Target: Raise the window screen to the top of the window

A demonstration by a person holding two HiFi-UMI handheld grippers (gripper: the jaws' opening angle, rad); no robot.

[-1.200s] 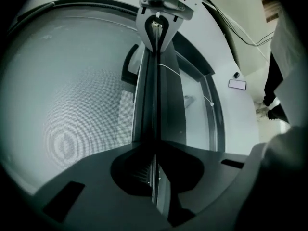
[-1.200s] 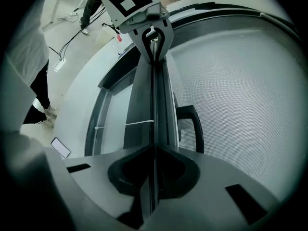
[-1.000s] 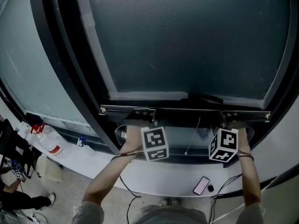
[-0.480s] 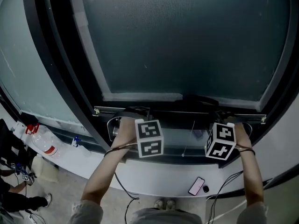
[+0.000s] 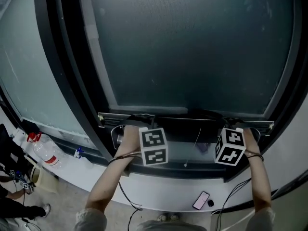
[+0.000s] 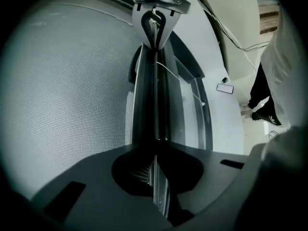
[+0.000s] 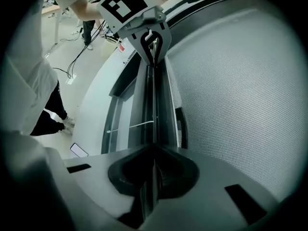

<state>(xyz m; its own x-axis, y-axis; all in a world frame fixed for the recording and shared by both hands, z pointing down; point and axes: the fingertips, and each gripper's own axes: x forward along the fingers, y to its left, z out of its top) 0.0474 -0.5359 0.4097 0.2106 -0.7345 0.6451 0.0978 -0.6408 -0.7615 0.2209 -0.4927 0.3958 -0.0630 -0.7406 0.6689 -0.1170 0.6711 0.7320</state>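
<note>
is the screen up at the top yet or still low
Still low: its bottom bar sits just above the lower frame, with mesh spread above.

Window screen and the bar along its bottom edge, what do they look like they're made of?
Window screen: fine woven mesh, grey and matte, with a tiny square grid plainly visible. It may be fibreglass or plastic, but the look leaves that open. Bottom bar: likely metal, a thin straight strip with a dull silvery sheen. The left gripper and right gripper are both shut on it.
</note>
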